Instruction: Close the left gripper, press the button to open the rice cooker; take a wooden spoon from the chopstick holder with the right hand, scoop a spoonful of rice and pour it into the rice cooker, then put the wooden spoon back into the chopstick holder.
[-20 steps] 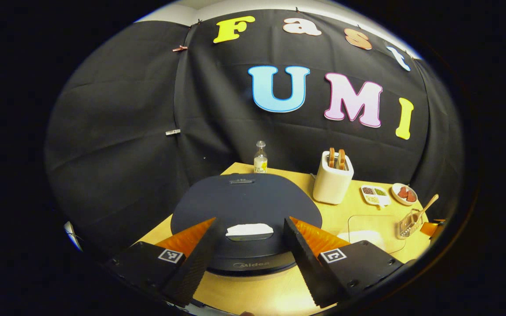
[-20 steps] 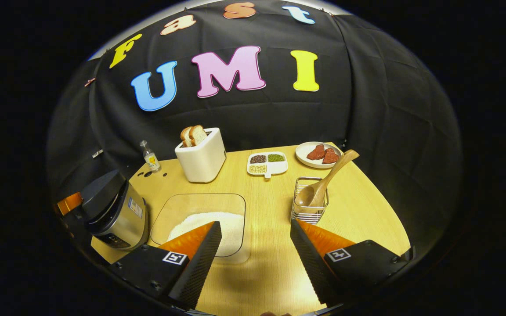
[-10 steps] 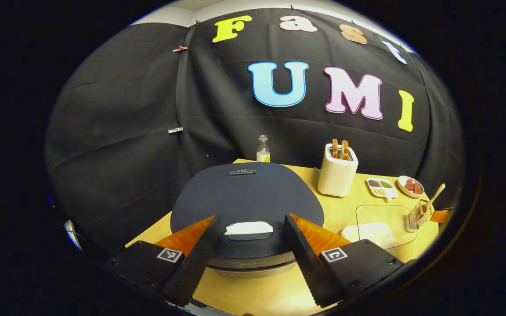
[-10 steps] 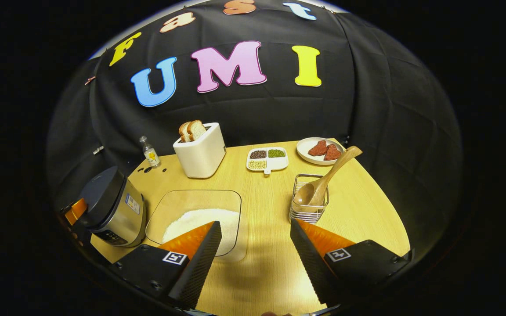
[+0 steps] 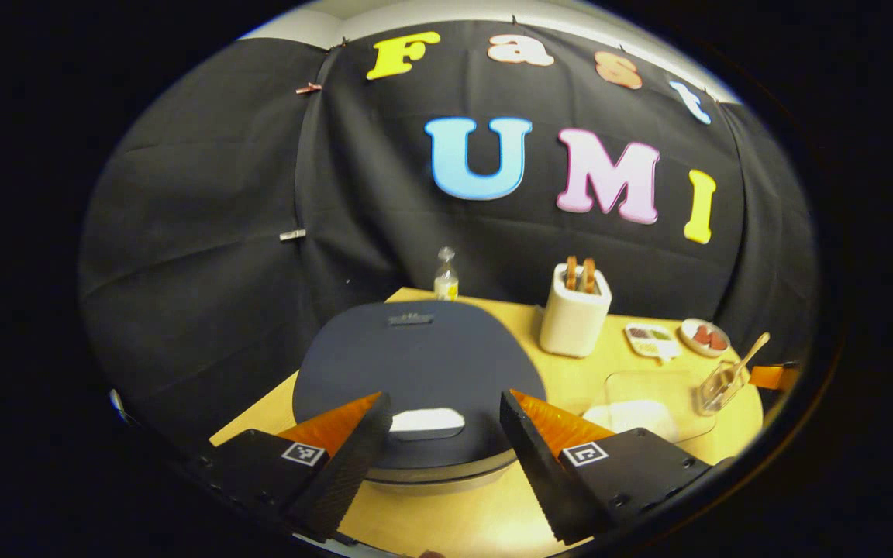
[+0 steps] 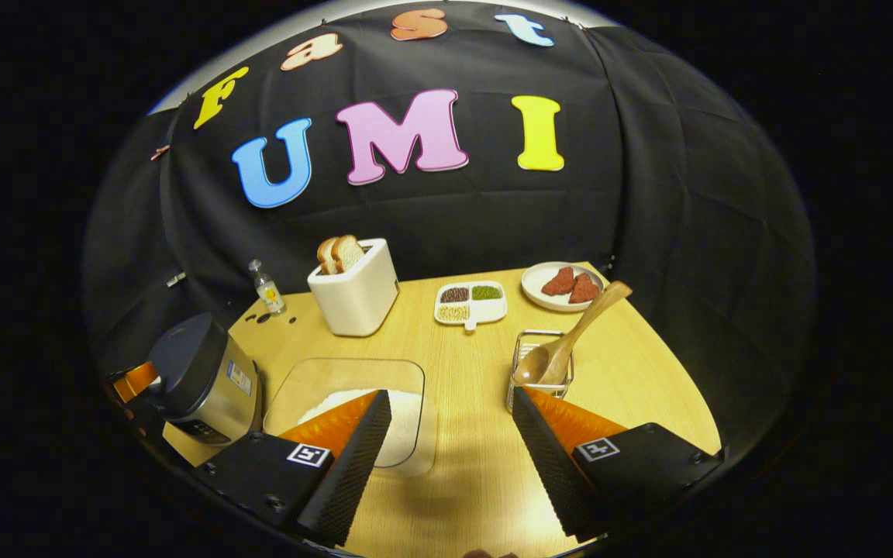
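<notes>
Left tool (image 5: 437, 434) open, fingers straddling pale oblong button (image 5: 426, 422) on matte dark domed rice cooker (image 5: 415, 364) lid. Right tool (image 6: 450, 434) open above woodgrain desk (image 6: 632, 372). Wooden spoon (image 6: 563, 345) leans in wire chopstick holder (image 6: 528, 387); granular rice (image 6: 408, 415) in clear tray.

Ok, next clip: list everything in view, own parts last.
rice cooker: 1, dark lid, silver body, table's left, lid shut
button: 1, white, lid front
rice container: 1, clear, holding white rice, front centre
wooden spoon: 1, brown, leaning in chopstick holder, wire
toaster: 1, white, two bread slices, back
bottle: 1, clear, back left
divided dish: 1, white, back centre
plate: 1, white, red pieces, back right
table: 1, light wood
left tongs: open, over button
right tongs: open, above table
</notes>
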